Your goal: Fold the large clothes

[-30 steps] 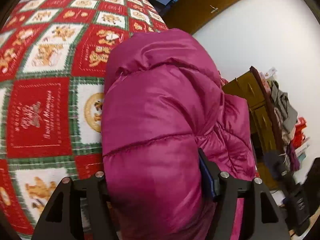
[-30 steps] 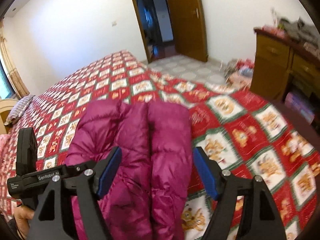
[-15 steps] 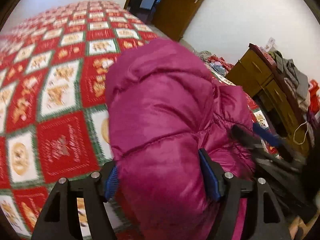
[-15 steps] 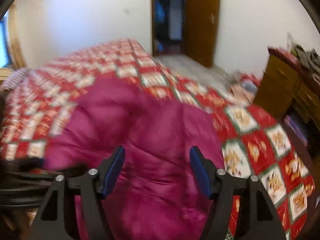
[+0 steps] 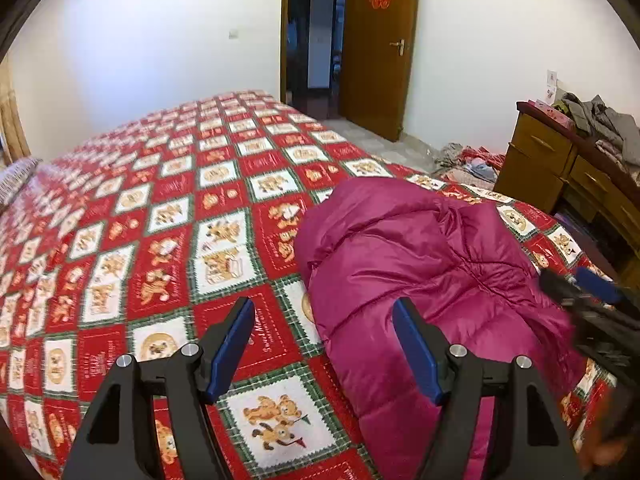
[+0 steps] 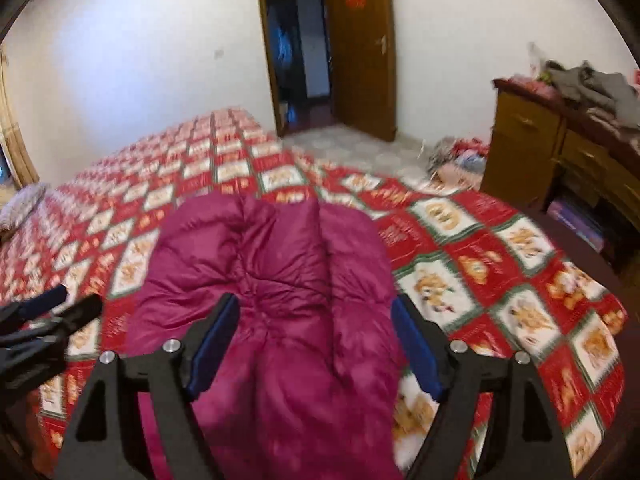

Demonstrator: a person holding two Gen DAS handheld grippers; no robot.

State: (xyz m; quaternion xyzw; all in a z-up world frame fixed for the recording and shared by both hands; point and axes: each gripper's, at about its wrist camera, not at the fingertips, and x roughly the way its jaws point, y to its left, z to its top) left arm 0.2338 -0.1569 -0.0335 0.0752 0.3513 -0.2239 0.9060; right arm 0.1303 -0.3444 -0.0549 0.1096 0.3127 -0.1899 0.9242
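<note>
On the bed, left tongs: our left tongs (image 5: 322, 344) stand wide with nothing between the pads. Only the bedspread (image 5: 160, 208) shows in the gap, and the jacket lies just beside the right pad. The jaws have just been opening.

On the bed, right tongs: our right tongs (image 6: 316, 344) stand wide above the jacket. The fabric shows between the pads, but they do not press on it, as far as the blurred picture lets us see. These jaws have also just been opening.

Jacket: the magenta puffer jacket (image 5: 420, 256) lies as a folded, thick bundle near the edge of the bed, on the side of the wooden dresser (image 5: 560, 168).

How it will handle: we judge it light and very soft. The filling holds air, so a fold may spring open. The shiny shell looks slippery, so a shallow pinch can slide off.

Where to take hold: we would pinch a quilted seam or an outer edge, with each tongs at one corner of the same edge, and not the puffy middle.

State of the task: the bundle looks already compact; maybe only pressing it flat is left.

Around: an open door (image 5: 376, 48) stands behind the bed, and clothes lie on the dresser.
</note>
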